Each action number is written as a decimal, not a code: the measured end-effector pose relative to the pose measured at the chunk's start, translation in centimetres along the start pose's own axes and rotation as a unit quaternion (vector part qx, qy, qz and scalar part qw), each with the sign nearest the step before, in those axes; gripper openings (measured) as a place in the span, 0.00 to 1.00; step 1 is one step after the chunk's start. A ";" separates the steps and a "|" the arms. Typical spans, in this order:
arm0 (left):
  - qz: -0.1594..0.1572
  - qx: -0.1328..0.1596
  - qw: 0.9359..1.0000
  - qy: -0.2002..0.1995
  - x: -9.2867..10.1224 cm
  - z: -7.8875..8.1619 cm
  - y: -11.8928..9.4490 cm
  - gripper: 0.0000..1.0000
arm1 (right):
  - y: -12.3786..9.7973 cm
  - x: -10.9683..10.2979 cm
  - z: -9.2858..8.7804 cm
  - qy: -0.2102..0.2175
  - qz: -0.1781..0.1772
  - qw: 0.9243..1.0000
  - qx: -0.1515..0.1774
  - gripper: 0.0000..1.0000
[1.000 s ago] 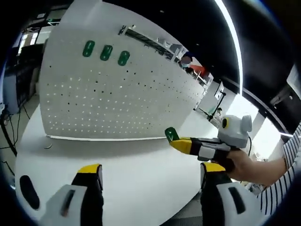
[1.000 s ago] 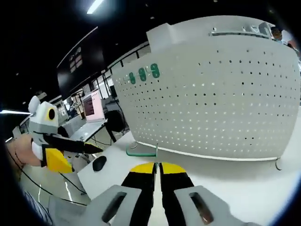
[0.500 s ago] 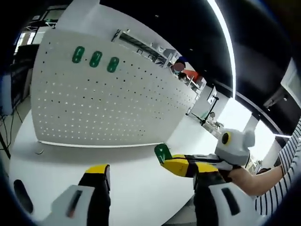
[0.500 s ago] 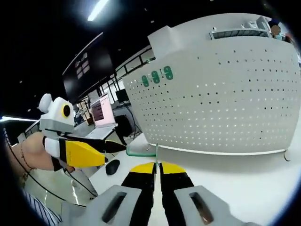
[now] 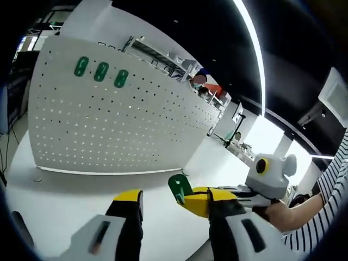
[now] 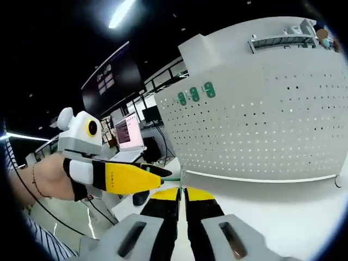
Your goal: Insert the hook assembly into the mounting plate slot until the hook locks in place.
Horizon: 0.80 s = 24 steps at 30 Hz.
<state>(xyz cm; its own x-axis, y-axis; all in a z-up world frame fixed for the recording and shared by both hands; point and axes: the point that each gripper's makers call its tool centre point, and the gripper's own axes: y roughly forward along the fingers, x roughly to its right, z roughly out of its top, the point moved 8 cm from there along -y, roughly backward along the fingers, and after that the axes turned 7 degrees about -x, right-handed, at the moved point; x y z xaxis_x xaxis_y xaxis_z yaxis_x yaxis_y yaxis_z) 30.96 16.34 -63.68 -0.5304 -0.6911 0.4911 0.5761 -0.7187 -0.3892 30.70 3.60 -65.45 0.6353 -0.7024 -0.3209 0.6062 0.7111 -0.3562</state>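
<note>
A white pegboard mounting plate (image 5: pixel 109 125) (image 6: pixel 261 125) stands upright on a white table (image 5: pixel 60 201). Three green hook plates (image 5: pixel 101 71) (image 6: pixel 194 94) sit in a row near its top. My right gripper (image 6: pixel 182 193) is shut on the hook assembly (image 6: pixel 174 177), whose green plate (image 5: pixel 179 188) faces the left gripper view. There the right gripper (image 5: pixel 202 199) reaches in from the right, held well short of the pegboard. My left gripper (image 5: pixel 174 202) is open, its jaws standing on either side of the green plate. In the right gripper view its yellow finger (image 6: pixel 128 178) points at the hook.
A person's hand (image 5: pixel 283 215) with a striped sleeve (image 5: pixel 326 217) holds the right gripper; another hand (image 6: pixel 46 182) holds the left. A dark mouse-like object (image 6: pixel 140 197) lies on the table. Desks and a monitor (image 6: pixel 129 138) stand behind.
The two grippers have come together: the right gripper's green hook plate now lies between my left jaws, which stand narrower than before. The right gripper stays shut on the hook.
</note>
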 end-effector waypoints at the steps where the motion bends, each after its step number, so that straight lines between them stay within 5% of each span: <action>1: -0.002 0.001 1.000 -0.003 0.0 0.0 0.0 0.42 | 0.0 -0.1 0.0 0.000 0.001 1.000 0.001 0.00; 11: -0.025 0.012 0.999 -0.017 0.2 -0.3 -0.3 0.23 | 0.0 -0.9 0.0 -0.007 0.010 1.000 0.003 0.00; 24: -0.037 0.017 0.998 -0.042 0.4 -0.1 -0.4 0.11 | -0.3 -0.9 0.2 -0.013 0.007 1.000 0.010 0.00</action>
<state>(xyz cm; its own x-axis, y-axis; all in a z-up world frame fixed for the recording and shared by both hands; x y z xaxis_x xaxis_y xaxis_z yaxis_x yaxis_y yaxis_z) 30.48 16.34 -63.46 -0.5198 -0.6259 0.5815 0.5586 -0.7640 -0.3231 30.03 4.08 -64.90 0.6561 -0.6913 -0.3026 0.6066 0.7217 -0.3334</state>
